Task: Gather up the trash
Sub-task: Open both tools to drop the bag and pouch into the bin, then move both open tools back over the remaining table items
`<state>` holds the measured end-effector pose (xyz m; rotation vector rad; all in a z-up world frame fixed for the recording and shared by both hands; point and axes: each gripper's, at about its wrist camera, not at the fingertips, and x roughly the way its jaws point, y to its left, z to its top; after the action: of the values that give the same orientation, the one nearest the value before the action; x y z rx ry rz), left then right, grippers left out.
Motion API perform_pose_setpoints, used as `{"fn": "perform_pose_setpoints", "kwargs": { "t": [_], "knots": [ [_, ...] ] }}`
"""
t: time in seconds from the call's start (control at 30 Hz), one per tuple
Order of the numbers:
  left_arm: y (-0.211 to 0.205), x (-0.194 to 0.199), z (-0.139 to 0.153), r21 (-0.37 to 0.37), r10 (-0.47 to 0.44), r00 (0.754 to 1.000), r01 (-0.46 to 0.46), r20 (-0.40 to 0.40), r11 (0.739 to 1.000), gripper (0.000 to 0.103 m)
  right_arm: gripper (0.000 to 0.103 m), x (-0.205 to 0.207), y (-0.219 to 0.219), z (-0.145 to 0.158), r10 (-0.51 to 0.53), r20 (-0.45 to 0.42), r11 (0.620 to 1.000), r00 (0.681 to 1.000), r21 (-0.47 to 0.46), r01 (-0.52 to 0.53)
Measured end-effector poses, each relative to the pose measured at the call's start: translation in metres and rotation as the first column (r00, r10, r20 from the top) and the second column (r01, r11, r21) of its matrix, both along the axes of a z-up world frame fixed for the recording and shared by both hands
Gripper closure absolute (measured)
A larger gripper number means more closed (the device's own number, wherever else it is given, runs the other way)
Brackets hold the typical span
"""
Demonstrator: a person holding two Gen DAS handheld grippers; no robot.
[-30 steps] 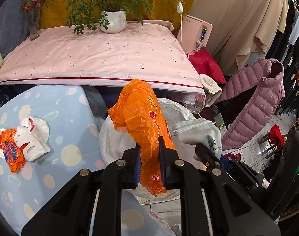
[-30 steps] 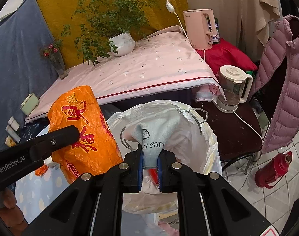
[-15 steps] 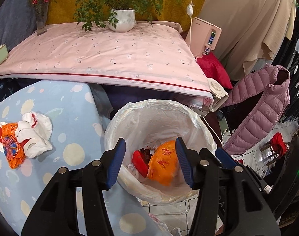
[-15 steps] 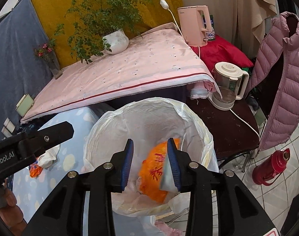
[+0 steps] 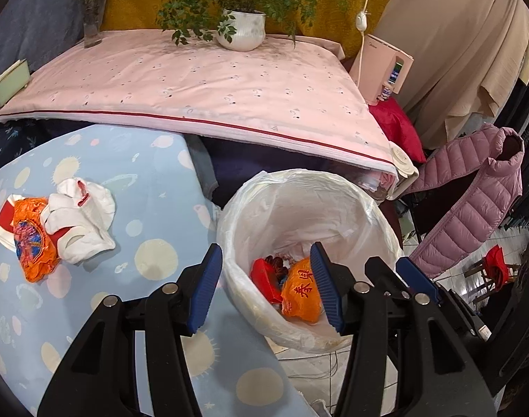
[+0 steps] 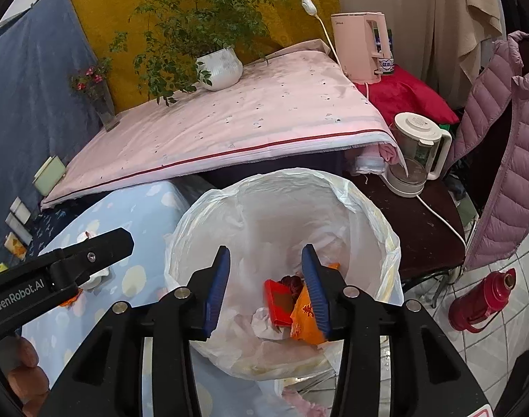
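- Left tongs (image 5: 267,286) and right tongs (image 6: 266,290) both gape, holding nothing, above the lined bin (image 5: 337,194).
- Orange wrapper (image 5: 301,295) lies inside it.

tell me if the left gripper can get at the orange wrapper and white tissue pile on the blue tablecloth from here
Probably yes. The left gripper is open and empty, and the orange wrapper and white tissue lie uncovered on the blue tablecloth, with nothing between them.
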<state>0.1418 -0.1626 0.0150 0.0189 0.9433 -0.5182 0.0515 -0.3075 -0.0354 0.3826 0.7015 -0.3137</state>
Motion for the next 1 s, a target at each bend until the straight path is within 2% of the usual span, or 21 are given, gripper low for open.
{"fn": "perform_pose_setpoints", "kwargs": {
  "t": [0.67, 1.0],
  "knots": [
    [0.083, 0.012, -0.007, -0.034, 0.145, 0.989, -0.146, -0.031, 0.989, 0.053, 0.057, 0.024, 0.067, 0.01, 0.134, -0.014, 0.99, 0.991, -0.052, -0.135],
    [0.153, 0.023, -0.021, -0.049, 0.275, 0.958, -0.279, -0.082, 0.959, 0.053, 0.056, 0.043, 0.116, 0.01, 0.233, -0.032, 0.969, 0.972, -0.076, -0.234]
  ]
}}
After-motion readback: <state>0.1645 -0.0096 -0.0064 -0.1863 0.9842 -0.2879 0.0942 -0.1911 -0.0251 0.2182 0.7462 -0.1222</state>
